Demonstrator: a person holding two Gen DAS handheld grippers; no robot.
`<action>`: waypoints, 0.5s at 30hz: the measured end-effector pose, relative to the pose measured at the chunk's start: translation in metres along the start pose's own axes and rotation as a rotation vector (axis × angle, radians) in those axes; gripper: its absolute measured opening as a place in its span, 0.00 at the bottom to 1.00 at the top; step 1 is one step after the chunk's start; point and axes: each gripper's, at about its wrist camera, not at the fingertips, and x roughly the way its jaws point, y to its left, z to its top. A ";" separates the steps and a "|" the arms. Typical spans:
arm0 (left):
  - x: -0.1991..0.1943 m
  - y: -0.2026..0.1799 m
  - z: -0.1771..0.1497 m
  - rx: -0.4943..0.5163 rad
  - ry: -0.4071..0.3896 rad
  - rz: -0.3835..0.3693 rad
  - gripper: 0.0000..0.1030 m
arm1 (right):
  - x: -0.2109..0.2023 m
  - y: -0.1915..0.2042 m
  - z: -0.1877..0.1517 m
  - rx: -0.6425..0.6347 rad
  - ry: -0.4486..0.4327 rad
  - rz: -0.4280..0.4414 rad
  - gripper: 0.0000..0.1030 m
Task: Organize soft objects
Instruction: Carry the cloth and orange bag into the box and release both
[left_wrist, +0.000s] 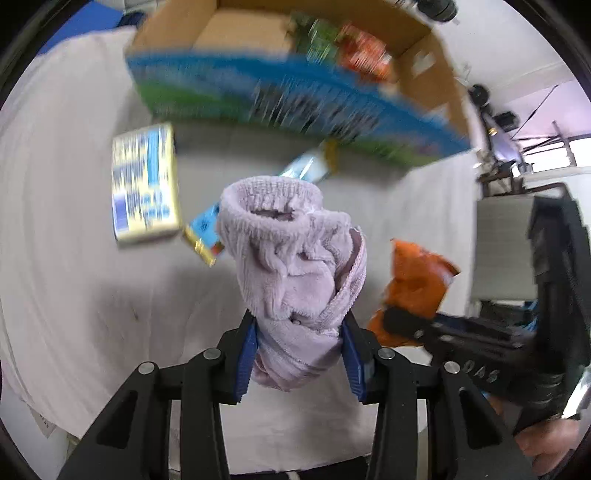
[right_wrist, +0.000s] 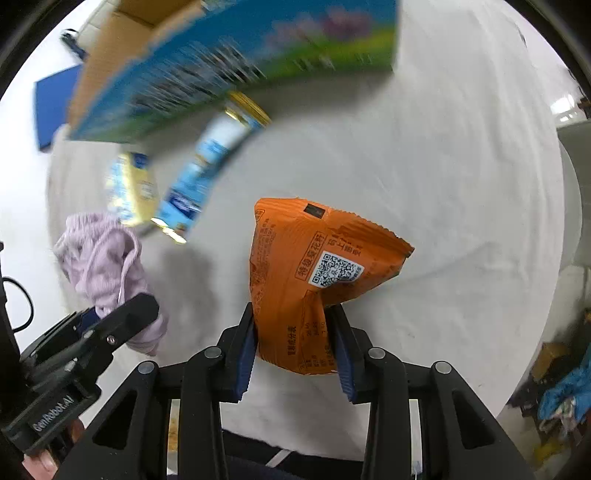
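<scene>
My left gripper (left_wrist: 299, 332) is shut on a bunched lilac cloth (left_wrist: 291, 258) and holds it above the white-covered table (left_wrist: 74, 277). The cloth also shows in the right wrist view (right_wrist: 107, 266), at the left. My right gripper (right_wrist: 291, 325) is shut on an orange snack bag (right_wrist: 306, 273) with a QR code, held above the table. That bag shows in the left wrist view (left_wrist: 417, 284), at the right, with the right gripper (left_wrist: 410, 325) below it. An open cardboard box with blue and green print (left_wrist: 280, 92) stands at the far side.
A yellow-and-blue packet (left_wrist: 144, 184) and a light blue gold-edged packet (left_wrist: 207, 232) lie on the table in front of the box. Several colourful items (left_wrist: 347, 44) sit inside the box. The table edge curves along the right (right_wrist: 554, 258), with clutter on the floor beyond.
</scene>
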 end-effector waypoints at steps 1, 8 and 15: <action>-0.014 -0.007 0.004 0.010 -0.025 -0.013 0.37 | -0.012 0.003 0.002 -0.013 -0.015 0.009 0.38; -0.075 0.004 0.071 0.044 -0.116 -0.008 0.37 | -0.102 0.040 0.036 -0.087 -0.145 0.045 0.38; -0.101 0.009 0.157 0.074 -0.196 0.036 0.37 | -0.130 0.062 0.097 -0.123 -0.224 0.014 0.38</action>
